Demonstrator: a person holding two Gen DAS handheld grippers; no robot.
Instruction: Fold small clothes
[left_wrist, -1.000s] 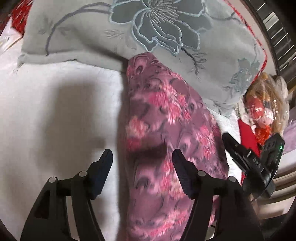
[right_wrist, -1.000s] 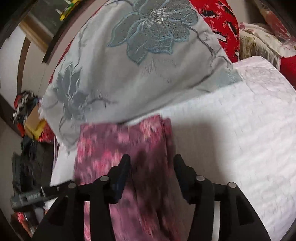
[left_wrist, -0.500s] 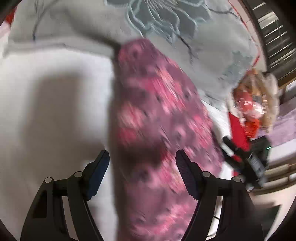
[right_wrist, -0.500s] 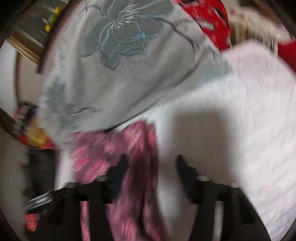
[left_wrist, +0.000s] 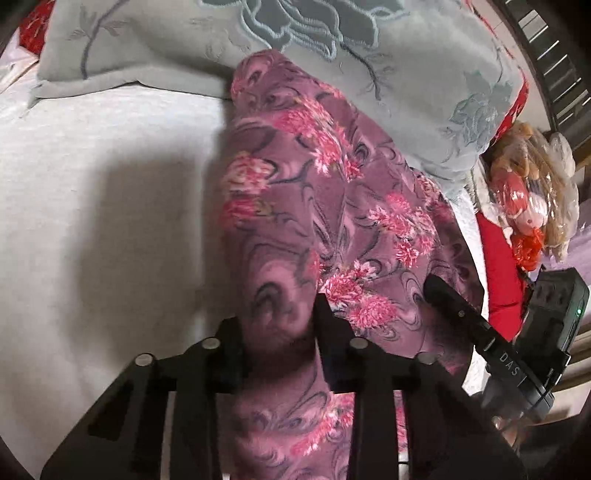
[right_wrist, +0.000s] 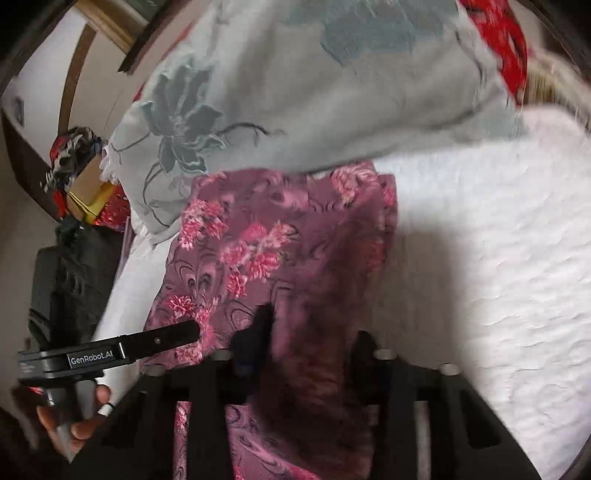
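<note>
A: Where is the garment?

B: The purple flowered garment runs from the frame's middle to its bottom edge, on a white bedspread, its far end against a grey flowered pillow at the top.

A: And the left gripper?

B: Its jaws have just been closing and now pinch a fold of the cloth.

A: The right gripper?

B: Also just closing, clamped on the garment's edge at lower centre, though blurred.
</note>
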